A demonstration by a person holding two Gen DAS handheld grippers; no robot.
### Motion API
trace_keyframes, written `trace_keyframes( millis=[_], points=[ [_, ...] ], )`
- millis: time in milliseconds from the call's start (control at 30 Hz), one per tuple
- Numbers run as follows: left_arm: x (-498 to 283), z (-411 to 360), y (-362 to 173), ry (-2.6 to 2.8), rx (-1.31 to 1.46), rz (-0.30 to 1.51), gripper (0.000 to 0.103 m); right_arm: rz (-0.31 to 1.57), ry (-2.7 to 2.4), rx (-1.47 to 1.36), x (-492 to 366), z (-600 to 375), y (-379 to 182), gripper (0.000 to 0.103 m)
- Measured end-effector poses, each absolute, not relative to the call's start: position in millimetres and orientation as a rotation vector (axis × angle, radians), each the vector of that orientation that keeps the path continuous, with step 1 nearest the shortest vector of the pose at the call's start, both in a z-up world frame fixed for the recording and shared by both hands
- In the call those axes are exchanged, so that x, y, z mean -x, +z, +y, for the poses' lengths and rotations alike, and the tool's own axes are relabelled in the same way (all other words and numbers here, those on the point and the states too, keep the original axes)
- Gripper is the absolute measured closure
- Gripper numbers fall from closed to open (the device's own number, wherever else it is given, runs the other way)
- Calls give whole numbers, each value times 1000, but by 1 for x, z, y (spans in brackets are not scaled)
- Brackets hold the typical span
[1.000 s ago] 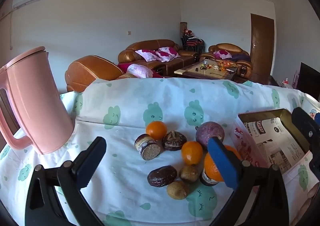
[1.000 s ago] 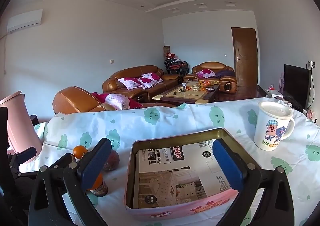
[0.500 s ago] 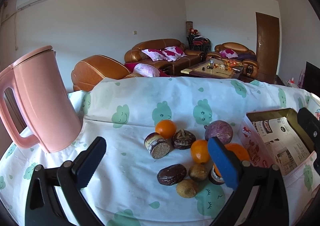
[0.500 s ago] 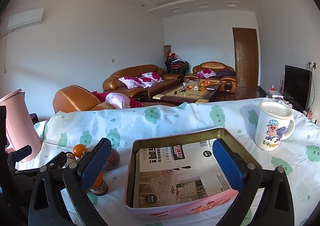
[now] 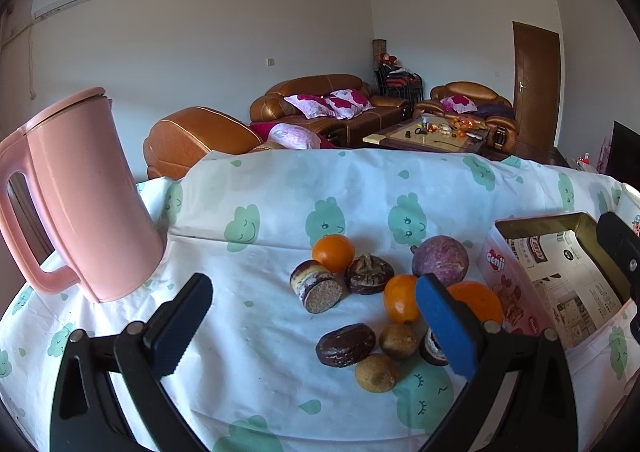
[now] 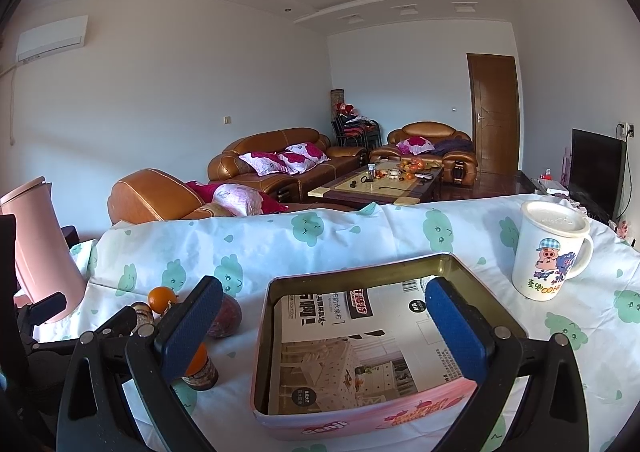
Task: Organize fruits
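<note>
A cluster of fruit lies on the cloud-print tablecloth [image 5: 280, 212]: three oranges, one at the back [image 5: 333, 253], a purple round fruit [image 5: 440, 261], dark brown fruits [image 5: 346, 344], two small tan ones [image 5: 377, 372] and a cut roll-like piece [image 5: 316, 286]. My left gripper [image 5: 316, 326] is open just short of the cluster, its right finger in front of an orange. My right gripper [image 6: 324, 326] is open over the near edge of the pink tin box [image 6: 360, 418], lined with printed paper and holding no fruit. The box also shows in the left wrist view [image 5: 508, 284].
A pink jug [image 5: 80, 196] stands at the table's left. A white cartoon mug [image 6: 550, 250] stands right of the box. A small jar [image 6: 200, 372] topped by an orange stands left of the box. Sofas and a coffee table lie beyond the far edge.
The left gripper's view has shifted left, so the fruits and box sit further right in frame. The right gripper has barely moved. Both stay open.
</note>
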State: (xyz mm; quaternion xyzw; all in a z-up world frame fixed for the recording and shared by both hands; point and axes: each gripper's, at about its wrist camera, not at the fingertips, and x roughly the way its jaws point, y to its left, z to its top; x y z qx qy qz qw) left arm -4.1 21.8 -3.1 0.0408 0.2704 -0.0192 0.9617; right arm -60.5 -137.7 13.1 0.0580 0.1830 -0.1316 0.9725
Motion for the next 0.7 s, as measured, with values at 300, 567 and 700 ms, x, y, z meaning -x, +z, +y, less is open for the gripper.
trace_keyframes(
  millis=[300,567,700],
  points=[
    [4,23,-3,-38,-83,547,0,370,-264,-119,60,-137,12,1],
    [4,26,-4,-30,-81,550,0,371,-265,-119,60,-137,12,1],
    [4,26,-4,-30,-81,549,0,369,-266,-119,60,-137,12,1]
  ],
)
